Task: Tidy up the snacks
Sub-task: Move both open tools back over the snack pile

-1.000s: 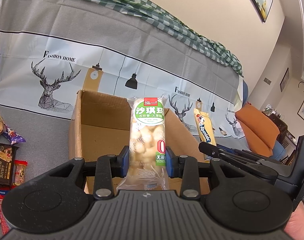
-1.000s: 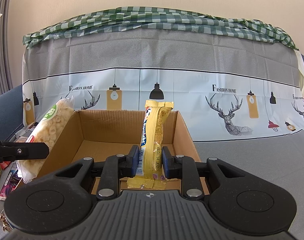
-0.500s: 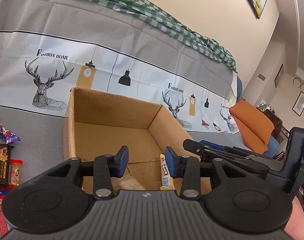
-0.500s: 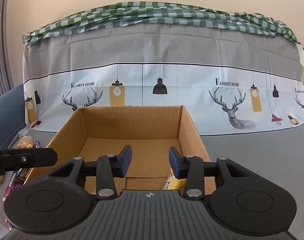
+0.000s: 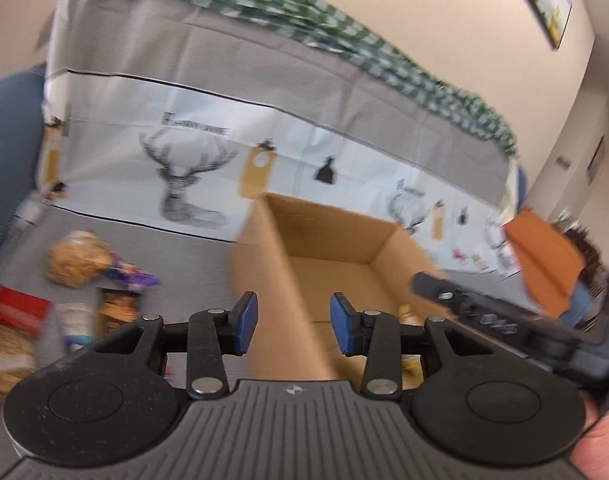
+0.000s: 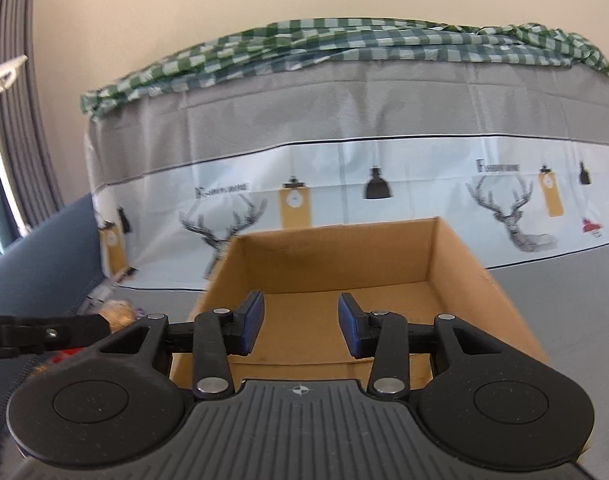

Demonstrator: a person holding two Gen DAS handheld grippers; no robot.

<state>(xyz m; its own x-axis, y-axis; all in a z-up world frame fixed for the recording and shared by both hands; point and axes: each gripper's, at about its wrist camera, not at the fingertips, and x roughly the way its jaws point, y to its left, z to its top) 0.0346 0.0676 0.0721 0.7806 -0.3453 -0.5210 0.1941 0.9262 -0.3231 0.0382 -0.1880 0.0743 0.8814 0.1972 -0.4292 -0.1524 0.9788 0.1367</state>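
An open cardboard box (image 5: 336,224) stands on the grey cloth; it also shows in the right wrist view (image 6: 344,256). My left gripper (image 5: 293,324) is open and empty, above the box's left wall. My right gripper (image 6: 301,326) is open and empty over the box's near edge. A yellow snack pack (image 5: 408,316) lies inside the box by the right side. Loose snacks (image 5: 104,280) lie on the cloth left of the box, among them a golden bag (image 5: 74,258) and a red pack (image 5: 16,310). The left wrist view is blurred.
A sofa back draped in deer-print cloth (image 6: 384,184) rises behind the box, topped by a green checked cloth (image 6: 344,44). An orange cushion (image 5: 544,264) lies at the far right. The right gripper's arm (image 5: 484,316) crosses the left wrist view.
Both grippers opened and dropped their snack packs into the box. The left gripper has since swung left toward the loose snacks; the right gripper has shifted slightly.
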